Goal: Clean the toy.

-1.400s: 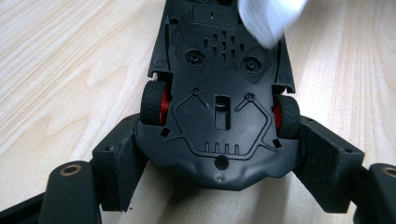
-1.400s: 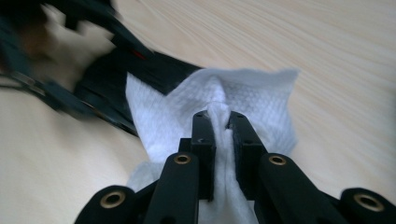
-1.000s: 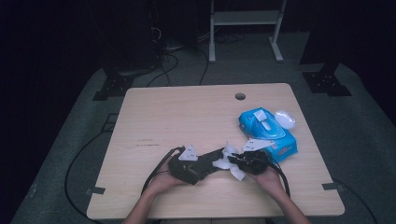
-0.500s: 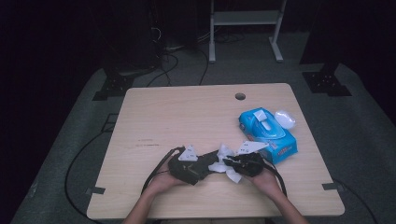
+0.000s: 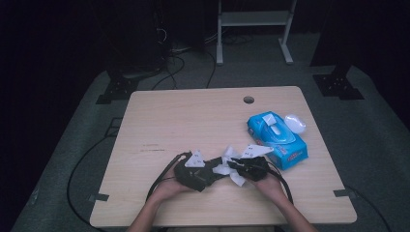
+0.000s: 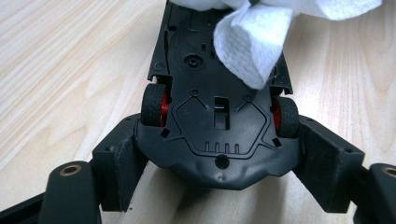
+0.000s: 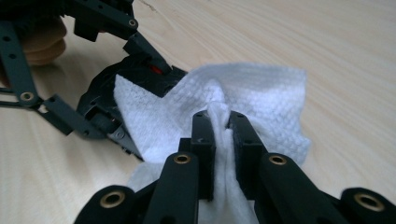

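A: The toy car (image 6: 219, 116) lies belly-up near the table's near edge, clamped by its flanks in the left gripper (image 6: 219, 186), jaws wide around it. The right gripper (image 7: 219, 140), nearly shut, pinches a white wipe (image 7: 261, 93) against the car's far end.

B: The risk?

A: Likely a hard wipe levers the car out of that side grip, or the wipe snags on a wheel (image 6: 153, 105).

B: Obstacles?

A: The blue wipes pack (image 5: 276, 137) lies to the right, apart; the table (image 5: 193, 116) is otherwise bare.
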Demonstrator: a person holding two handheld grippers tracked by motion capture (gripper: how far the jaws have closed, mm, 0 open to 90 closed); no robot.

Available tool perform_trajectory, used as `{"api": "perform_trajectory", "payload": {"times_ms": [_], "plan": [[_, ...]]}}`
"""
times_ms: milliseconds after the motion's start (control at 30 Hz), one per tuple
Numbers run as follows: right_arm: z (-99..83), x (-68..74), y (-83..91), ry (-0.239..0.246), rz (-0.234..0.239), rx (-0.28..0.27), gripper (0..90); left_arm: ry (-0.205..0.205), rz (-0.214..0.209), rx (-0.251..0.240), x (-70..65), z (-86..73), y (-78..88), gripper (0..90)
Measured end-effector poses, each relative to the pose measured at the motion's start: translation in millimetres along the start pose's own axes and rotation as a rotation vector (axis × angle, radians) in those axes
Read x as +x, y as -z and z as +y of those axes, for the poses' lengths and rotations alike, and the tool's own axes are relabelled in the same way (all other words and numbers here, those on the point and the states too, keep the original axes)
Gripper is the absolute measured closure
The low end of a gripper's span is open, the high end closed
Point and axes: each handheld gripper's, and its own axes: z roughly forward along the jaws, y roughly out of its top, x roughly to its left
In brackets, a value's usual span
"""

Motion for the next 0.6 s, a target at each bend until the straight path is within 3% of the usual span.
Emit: {"api": "perform_trajectory", "payload": {"times_ms": [100, 200, 333, 433, 500, 600], "plan": [[-0.2, -7.7, 1.8, -0.001, -0.040, 0.009, 81.4, -0.001, -0.004, -0.001, 1.1, -0.6, 0.2, 23.7], [-1.8, -15.2, 4.4, -0.032, -0.058, 0.013, 81.4, -0.003, -0.003, -0.001, 0.4, -0.3, 0.0, 23.7], [3.4, -8.6, -0.4, -0.011, -0.048, 0.014, 81.3, -0.013, 0.007, 0.005, -1.2, 0.4, -0.2, 23.7], [17.7, 2.1, -15.7, 0.013, -0.013, 0.007, 81.3, -0.021, 0.008, 0.003, -2.1, 1.8, 0.7, 23.7], [22.3, 1.1, -21.3, 0.023, -0.022, 0.009, 81.3, -0.021, 0.008, 0.005, -1.9, 1.5, 0.7, 23.7], [22.0, -11.5, -20.0, -0.028, -0.069, 0.014, 81.4, -0.006, -0.006, 0.010, 0.4, -0.7, -1.0, 23.7]]}}
